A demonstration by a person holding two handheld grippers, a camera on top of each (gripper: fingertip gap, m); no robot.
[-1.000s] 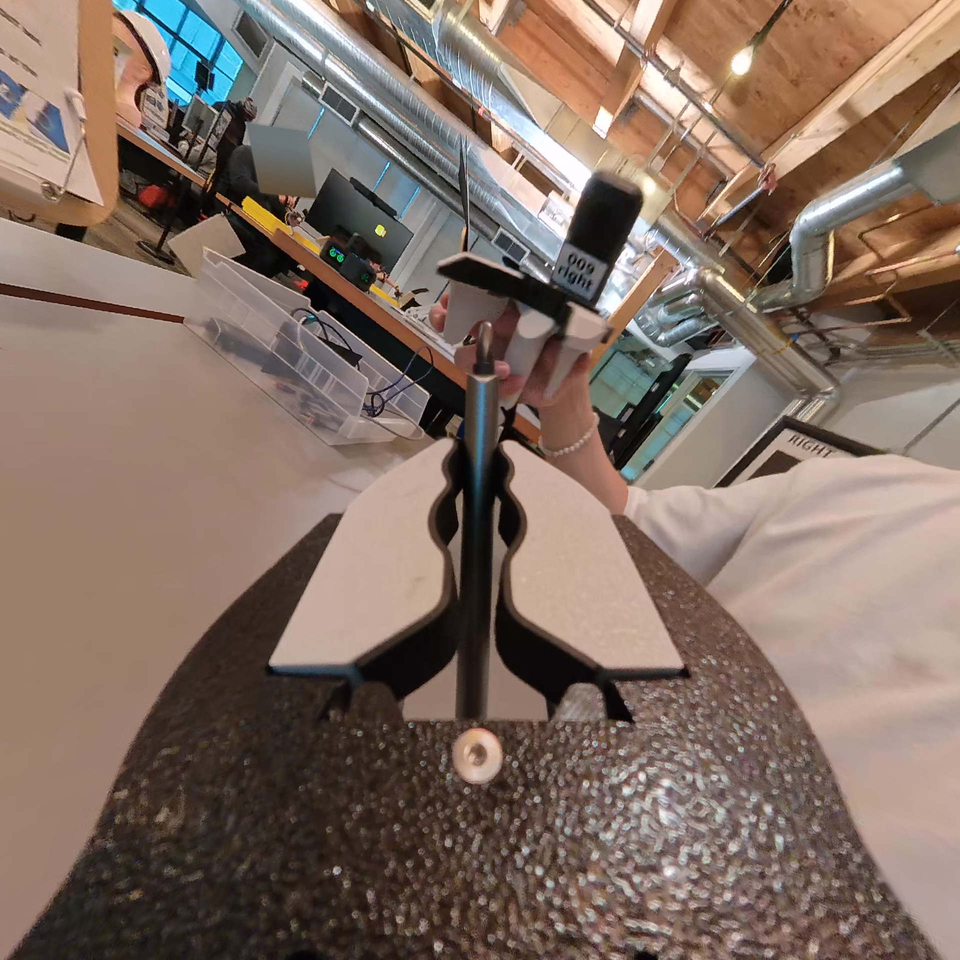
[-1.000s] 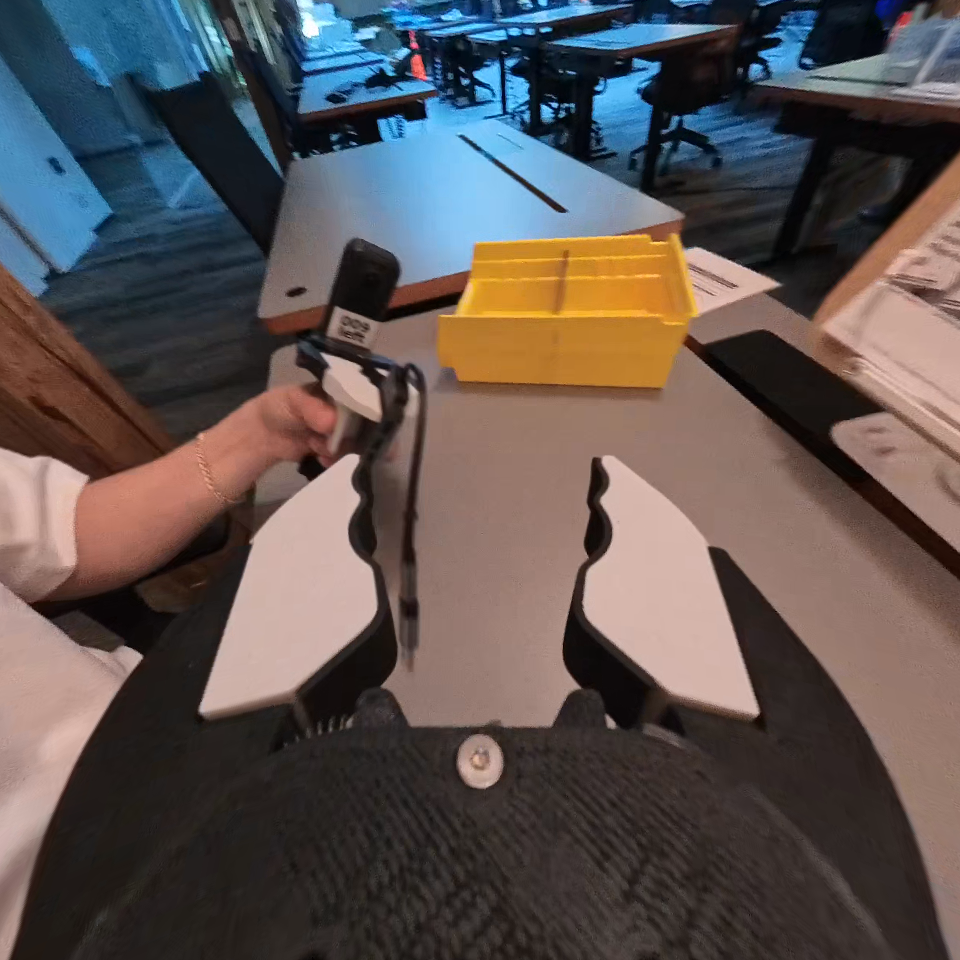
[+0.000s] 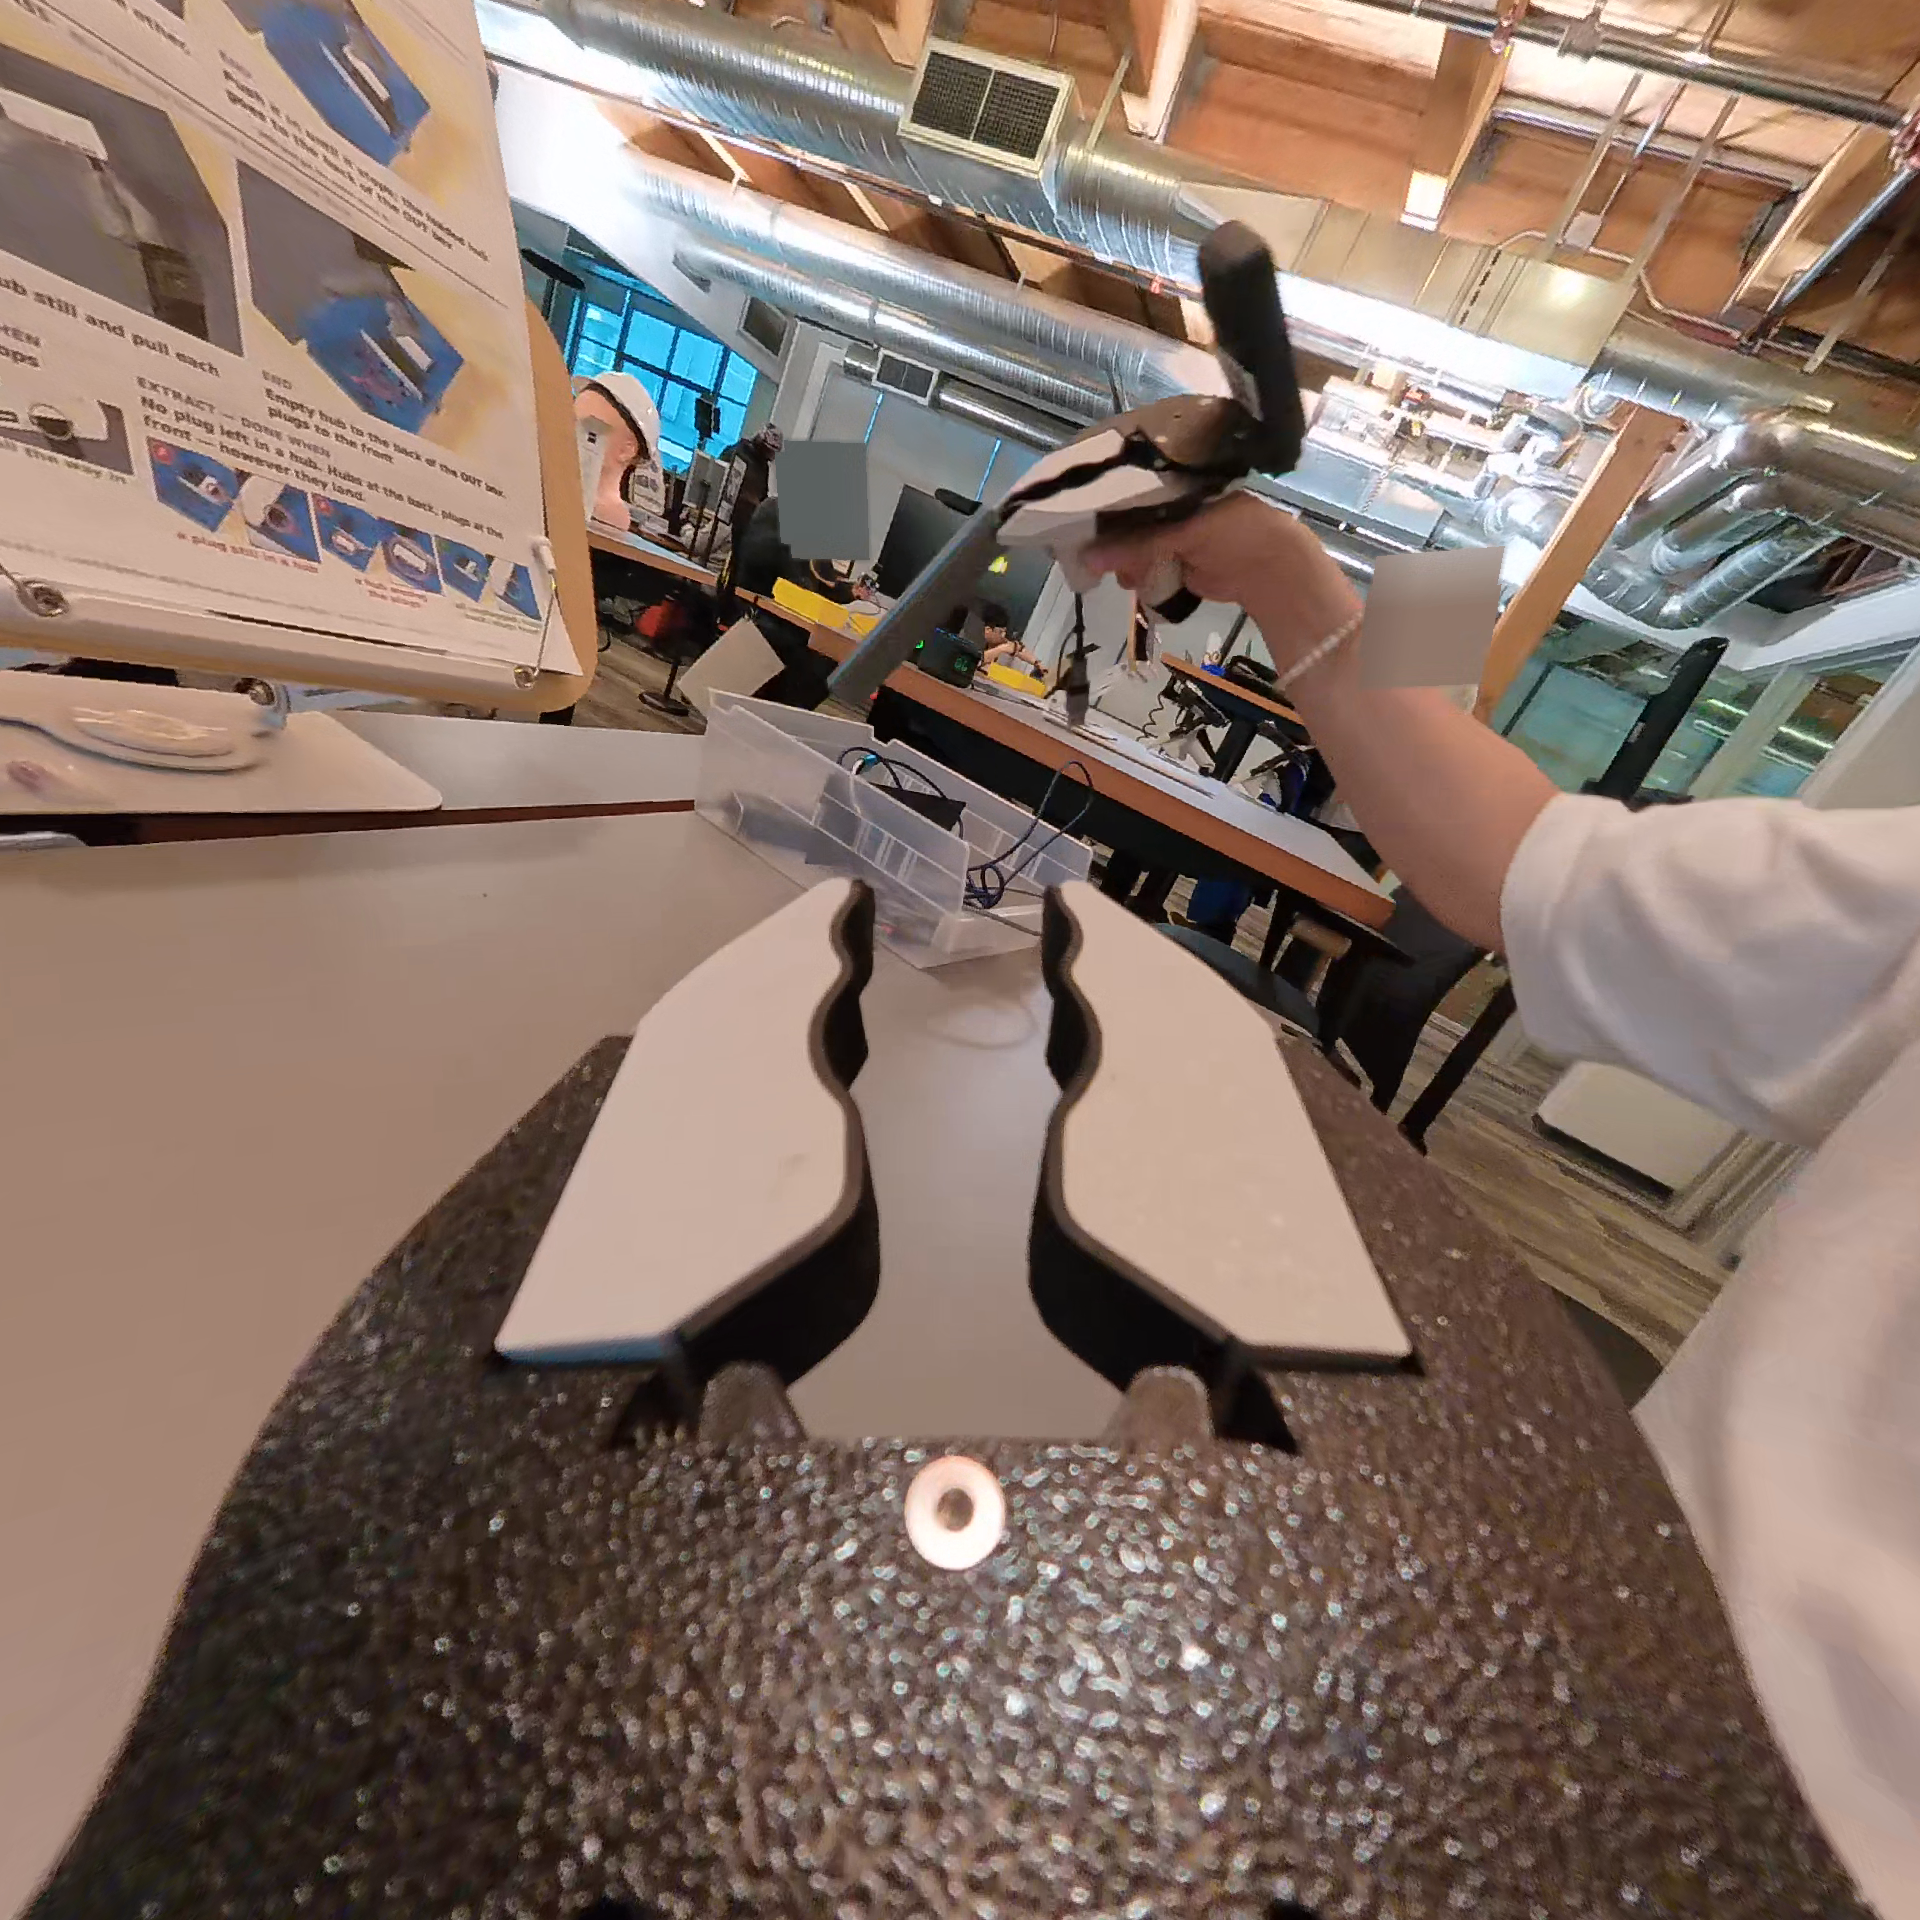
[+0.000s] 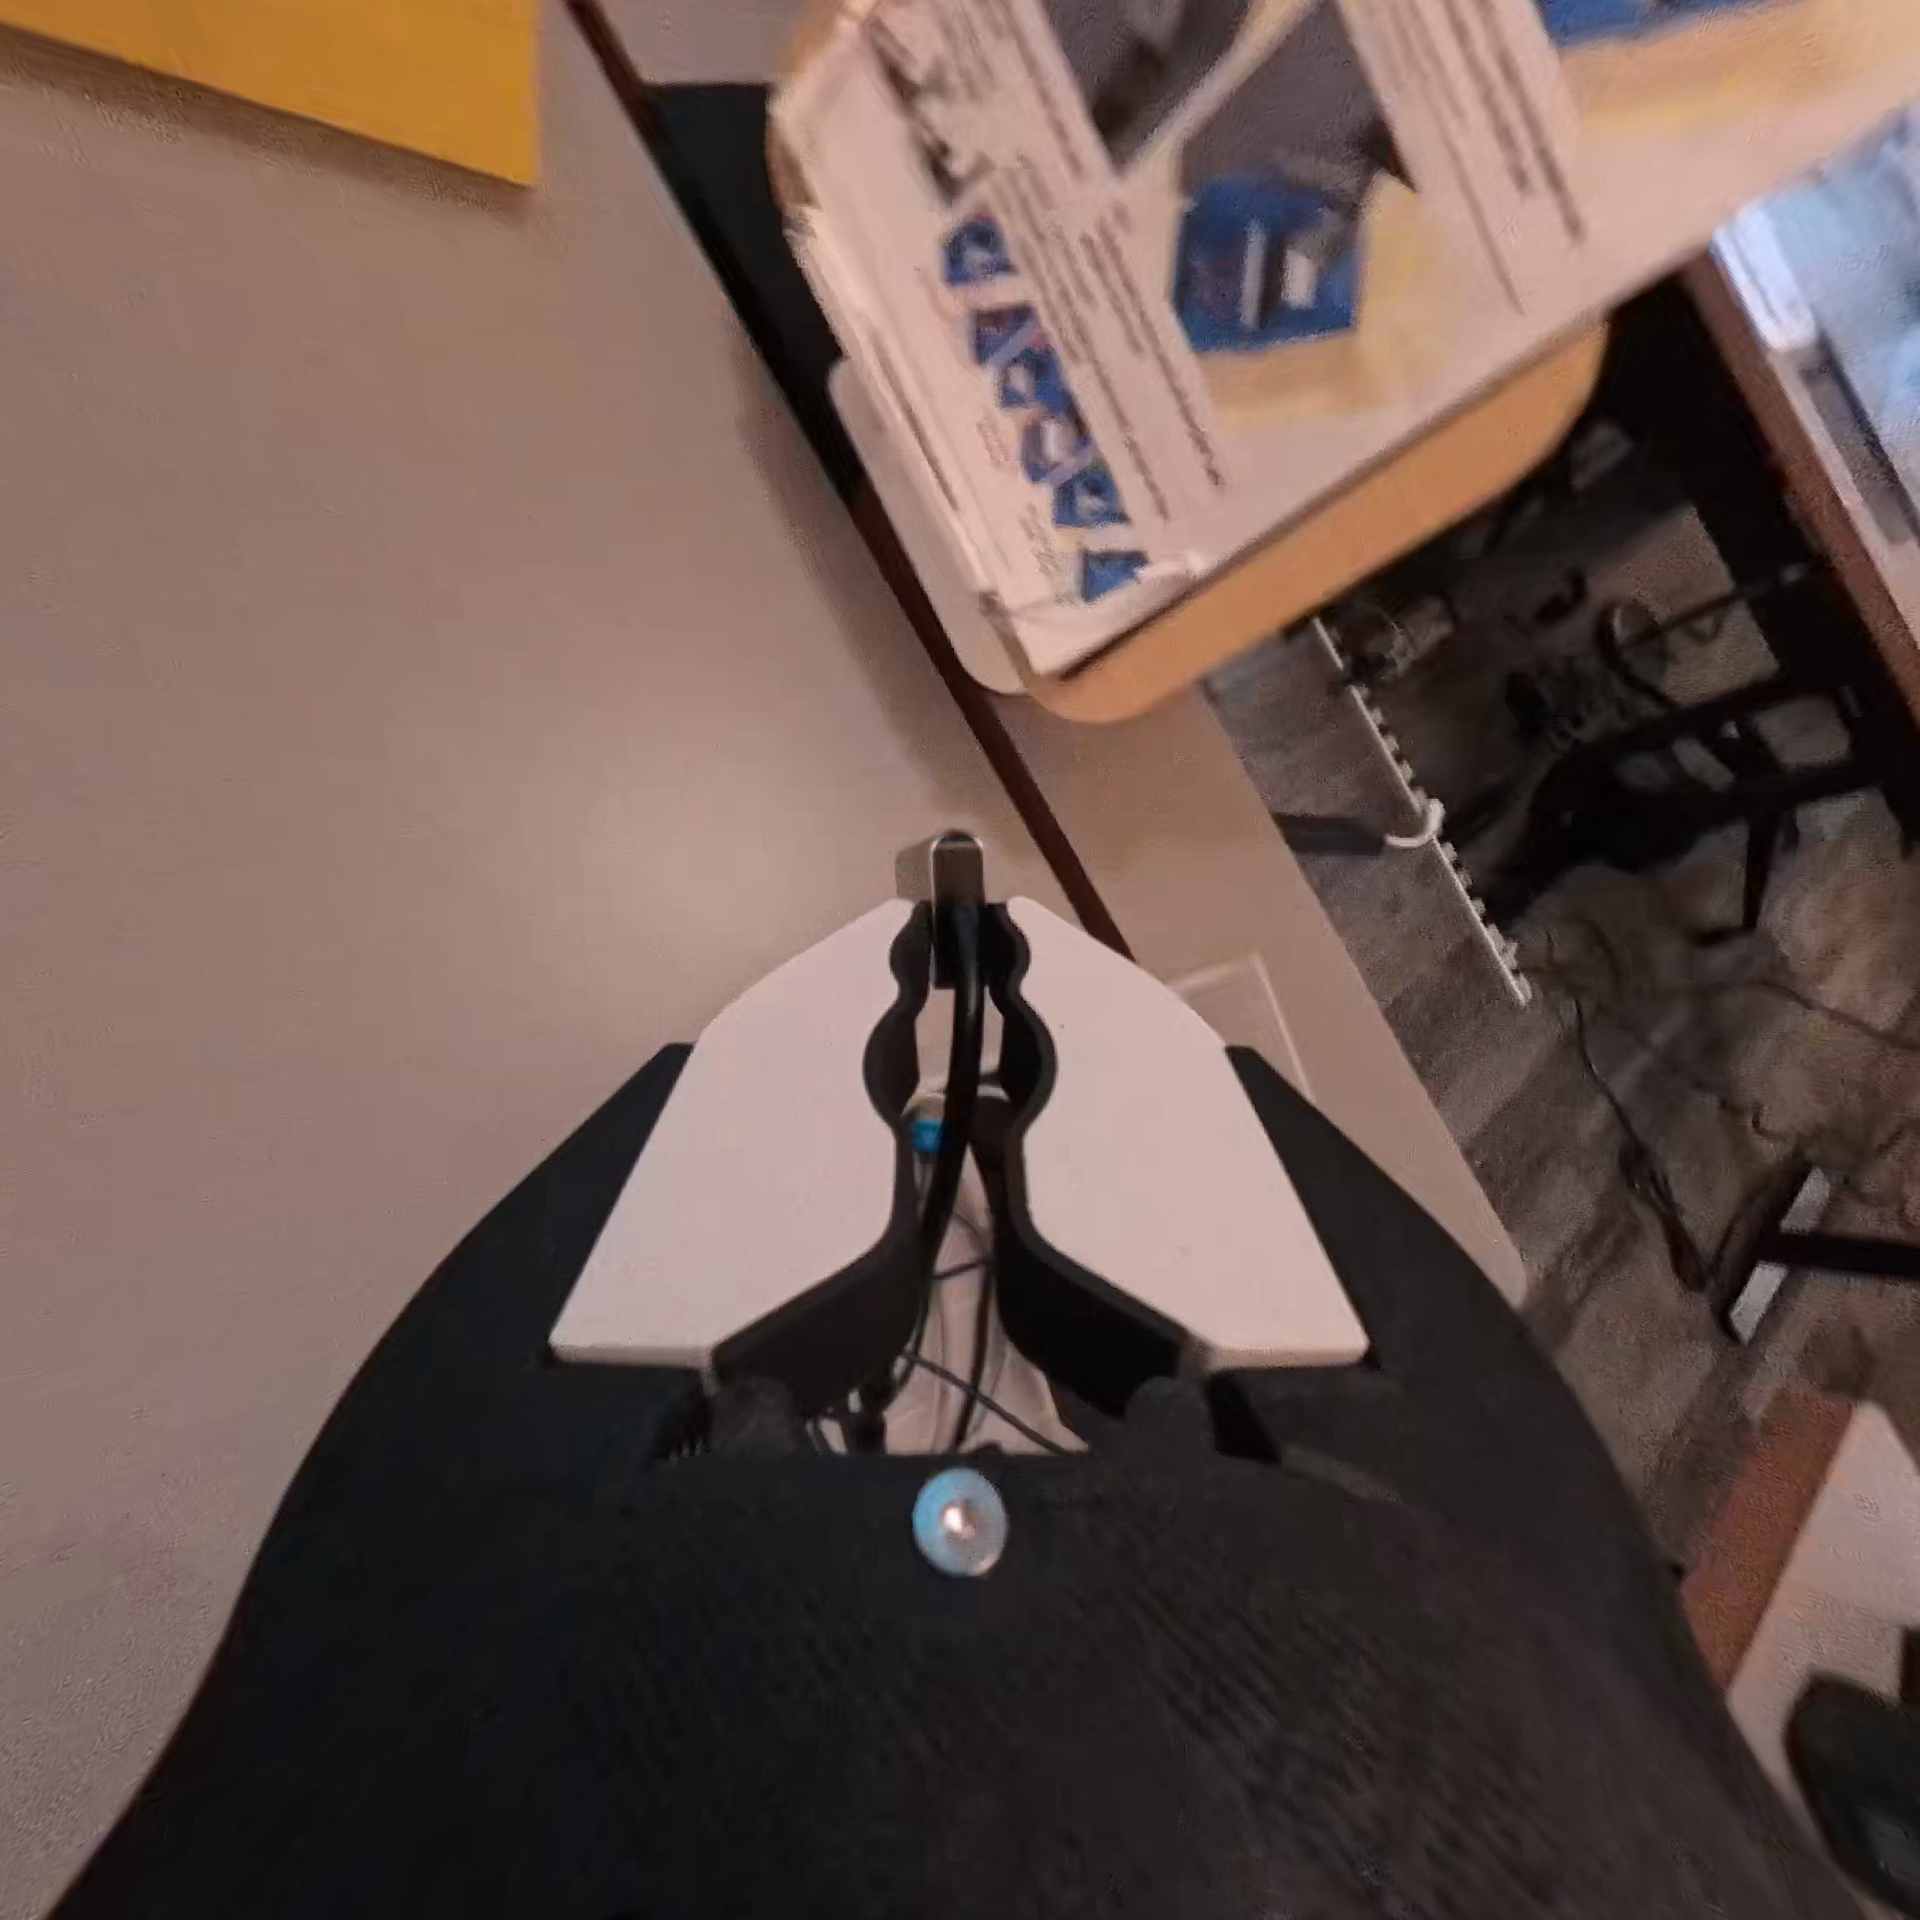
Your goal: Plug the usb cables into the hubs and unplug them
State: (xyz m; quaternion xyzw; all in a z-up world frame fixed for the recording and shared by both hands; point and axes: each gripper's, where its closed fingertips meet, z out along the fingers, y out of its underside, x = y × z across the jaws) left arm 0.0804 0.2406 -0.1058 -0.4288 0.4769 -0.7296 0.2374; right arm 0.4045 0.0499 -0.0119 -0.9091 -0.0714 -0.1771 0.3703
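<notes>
- The right hand-held gripper [image 4: 954, 920] is clenched on a hub [image 4: 940, 871]: its jaws meet on the dark end of it, and the silver end stands out just past the tips
- A black cable [image 4: 961, 1049] comes back from the hub between the jaws toward the camera (where it ends I cannot tell, this part is crowded with thin wires)
- In the left wrist view the same hub [image 3: 906, 615] shows as a long grey bar; its long axis runs down and away from the right hand-held gripper [image 3: 995, 511], which a hand [image 3: 1195, 561] holds high above the worktop [image 3: 312, 1039]
- The left hand-held gripper [image 3: 951, 914] is released, with a clear gap between its jaws and nothing in it; it is low over the worktop and points toward the clear tray [image 3: 862, 821]
- The clear tray stands just beyond the left tips, with dark cables and other parts inside, so the left one is nearer to it
- My judgement: the next move is for the left one to go forward and take a plug from this tray, while the right one keeps the hub up
</notes>
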